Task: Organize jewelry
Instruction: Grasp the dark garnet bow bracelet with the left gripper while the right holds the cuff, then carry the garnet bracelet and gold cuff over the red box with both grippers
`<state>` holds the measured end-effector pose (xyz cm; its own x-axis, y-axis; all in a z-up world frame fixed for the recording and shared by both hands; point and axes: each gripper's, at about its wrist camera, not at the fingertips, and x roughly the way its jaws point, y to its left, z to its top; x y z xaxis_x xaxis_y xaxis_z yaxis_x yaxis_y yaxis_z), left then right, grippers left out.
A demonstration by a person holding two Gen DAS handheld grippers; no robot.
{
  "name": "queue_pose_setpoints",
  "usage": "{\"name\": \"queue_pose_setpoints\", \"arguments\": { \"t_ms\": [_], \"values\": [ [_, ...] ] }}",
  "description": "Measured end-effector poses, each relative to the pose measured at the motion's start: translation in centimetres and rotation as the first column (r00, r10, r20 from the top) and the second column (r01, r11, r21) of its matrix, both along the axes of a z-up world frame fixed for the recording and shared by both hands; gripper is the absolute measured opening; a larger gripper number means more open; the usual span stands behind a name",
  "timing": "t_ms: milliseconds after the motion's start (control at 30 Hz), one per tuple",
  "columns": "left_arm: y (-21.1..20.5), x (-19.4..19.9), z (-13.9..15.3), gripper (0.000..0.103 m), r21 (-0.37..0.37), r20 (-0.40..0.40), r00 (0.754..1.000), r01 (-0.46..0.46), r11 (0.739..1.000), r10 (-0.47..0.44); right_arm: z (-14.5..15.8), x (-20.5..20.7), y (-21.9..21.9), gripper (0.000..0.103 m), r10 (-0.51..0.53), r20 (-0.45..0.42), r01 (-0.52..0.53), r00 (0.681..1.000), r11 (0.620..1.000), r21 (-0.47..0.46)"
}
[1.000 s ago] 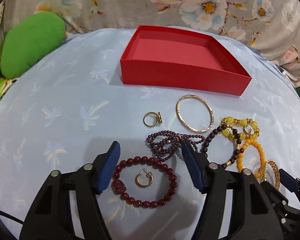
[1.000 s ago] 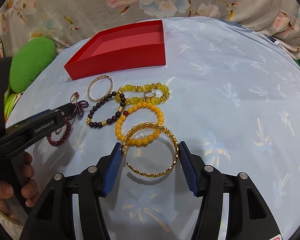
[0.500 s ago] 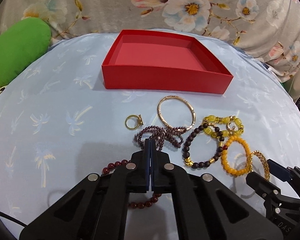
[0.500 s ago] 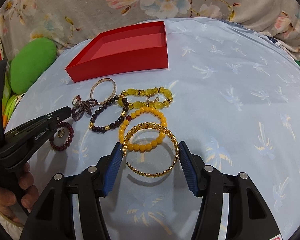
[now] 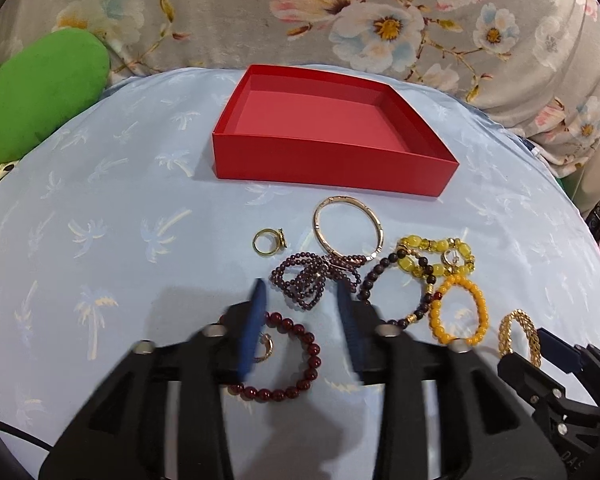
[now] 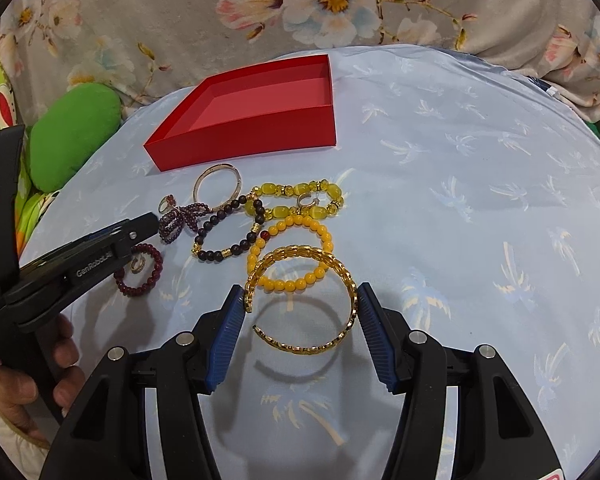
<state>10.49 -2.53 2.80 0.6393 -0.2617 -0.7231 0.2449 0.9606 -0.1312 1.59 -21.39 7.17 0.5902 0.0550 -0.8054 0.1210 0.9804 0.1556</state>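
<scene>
I note a matt red cardboard box [image 5: 332, 156], a glossy gold metal chain bangle [image 6: 300, 300], polished dark-red glassy beads [image 5: 296, 360], and smooth pale-blue printed cloth [image 6: 460, 220].

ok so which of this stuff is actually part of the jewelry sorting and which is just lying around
Part of the job:
- red box, nothing in it
- gold cuff, between the right gripper's pads
- dark red bead bracelet, under the left gripper, whose jaws are opening
- gold ring
- thin bangle

Just lying about:
- green cushion
- floral cloth

box [image 5: 332, 160] behind bangle [image 5: 347, 228] | ring [image 5: 266, 242] left of bangle
</scene>
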Motion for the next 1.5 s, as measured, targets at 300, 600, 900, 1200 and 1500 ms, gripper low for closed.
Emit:
{"name": "queue_pose_setpoints", "arguments": {
  "t_ms": [300,600,900,1200,1500],
  "values": [
    [-1.2,1.8,-1.1,0.016,0.019,-0.032,0.998,0.062,0.998,-0.061,-0.3,0.6,-0.2,0.055,0.001,-0.008,-0.001,1.0,1.0,0.013],
    [-1.5,0.3,0.1,0.003,-0.002,-0.025,0.995,0.093,0.996,-0.093,0.1,0.7,-0.2,0.055,0.002,0.0,-0.002,1.0,1.0,0.013],
    [-0.5,-1.8,3.9,0.003,-0.054,0.003,0.996,0.089,0.995,-0.089,2.2,0.9,-0.1,0.055,0.035,0.044,-0.035,0.998,0.999,0.009],
    [-1.2,2.2,10.1,0.003,-0.067,0.104,0.989,0.114,0.991,-0.107,6.9,8.0,-1.0,0.055,0.094,0.107,-0.097,0.99,0.995,0.024],
    [-2.9,12.6,11.9,0.003,-0.064,0.132,0.988,0.084,0.994,-0.075,8.4,19.9,-0.8,0.055,0.14,0.12,-0.14,0.983,0.99,-0.01]
  ]
}}
